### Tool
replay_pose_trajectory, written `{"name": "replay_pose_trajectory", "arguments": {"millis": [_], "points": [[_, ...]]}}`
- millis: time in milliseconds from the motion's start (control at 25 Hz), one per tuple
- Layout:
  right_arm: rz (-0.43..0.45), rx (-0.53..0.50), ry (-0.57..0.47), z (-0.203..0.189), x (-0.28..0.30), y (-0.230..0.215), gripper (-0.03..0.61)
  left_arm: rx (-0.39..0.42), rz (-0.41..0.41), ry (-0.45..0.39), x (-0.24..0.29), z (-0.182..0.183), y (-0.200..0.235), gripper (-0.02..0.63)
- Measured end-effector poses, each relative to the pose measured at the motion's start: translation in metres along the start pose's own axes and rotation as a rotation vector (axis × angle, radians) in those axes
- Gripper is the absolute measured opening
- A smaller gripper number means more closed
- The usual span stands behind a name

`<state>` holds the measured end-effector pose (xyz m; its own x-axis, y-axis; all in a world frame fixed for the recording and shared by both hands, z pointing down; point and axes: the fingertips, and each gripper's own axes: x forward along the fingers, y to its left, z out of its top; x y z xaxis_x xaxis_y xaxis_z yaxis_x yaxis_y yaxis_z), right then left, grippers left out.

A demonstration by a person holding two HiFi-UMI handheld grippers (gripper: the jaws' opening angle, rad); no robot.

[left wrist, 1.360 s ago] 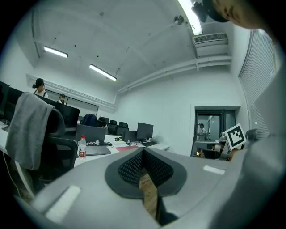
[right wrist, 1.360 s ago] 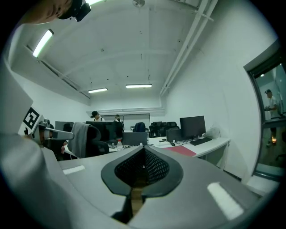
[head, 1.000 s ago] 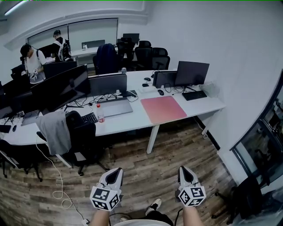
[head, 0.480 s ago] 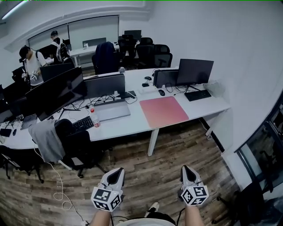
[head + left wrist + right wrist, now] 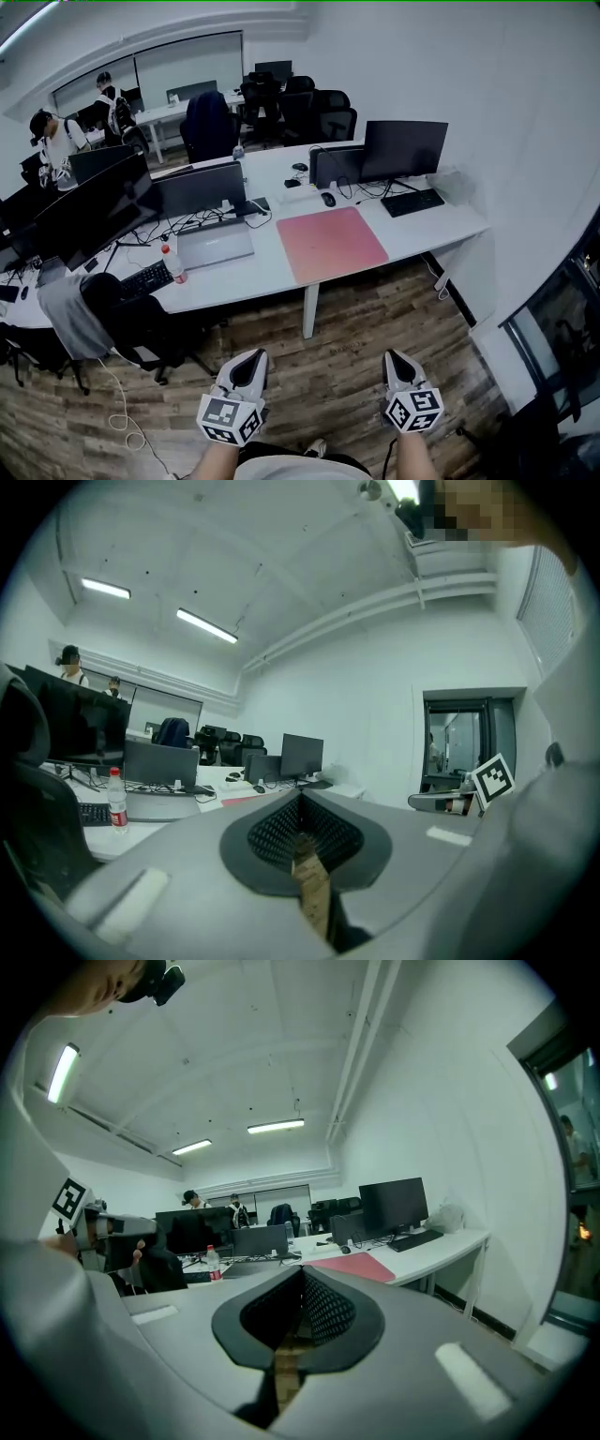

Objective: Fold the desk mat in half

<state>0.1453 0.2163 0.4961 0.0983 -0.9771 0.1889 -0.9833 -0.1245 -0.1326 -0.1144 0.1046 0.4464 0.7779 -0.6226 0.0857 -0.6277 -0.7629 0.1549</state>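
- Two tools, left gripper (image 5: 249,364) and right gripper (image 5: 397,362), both with jaws closed on nothing, are over the floor (image 5: 328,375), well apart from the desk (image 5: 262,274).
- Pink desk mat (image 5: 330,244) lies flat, unfolded, at the desk's front edge.

floor (image 5: 366,328) before desk (image 5: 267,277) open | chair (image 5: 141,323) blocks left | monitor (image 5: 403,150) behind mat (image 5: 330,244)

White desks (image 5: 255,277), black chairs (image 5: 323,118), wood-plank floor (image 5: 349,330)
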Motion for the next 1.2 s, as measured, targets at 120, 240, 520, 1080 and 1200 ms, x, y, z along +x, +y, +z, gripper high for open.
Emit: {"name": "replay_pose_trajectory", "arguments": {"millis": [120, 240, 520, 1080, 1200], "points": [[-0.018, 0.020, 0.018, -0.004, 0.009, -0.018, 0.014, 0.014, -0.008, 0.018, 0.018, -0.001, -0.007, 0.002], [-0.017, 0.026, 0.032, -0.010, 0.014, -0.026, 0.014, 0.001, -0.001, 0.025, 0.034, 0.000, -0.004, 0.002], [-0.030, 0.010, 0.050, -0.006, 0.052, -0.053, 0.014, -0.010, -0.007, 0.035, 0.093, -0.007, 0.009, 0.002], [0.050, -0.072, 0.120, 0.028, 0.239, -0.067, 0.014, -0.047, 0.015, 0.088, 0.227, -0.015, 0.104, 0.003], [0.083, -0.088, 0.140, 0.031, 0.274, -0.055, 0.014, -0.066, 0.026, 0.090, 0.241, -0.012, 0.127, 0.002]]}}
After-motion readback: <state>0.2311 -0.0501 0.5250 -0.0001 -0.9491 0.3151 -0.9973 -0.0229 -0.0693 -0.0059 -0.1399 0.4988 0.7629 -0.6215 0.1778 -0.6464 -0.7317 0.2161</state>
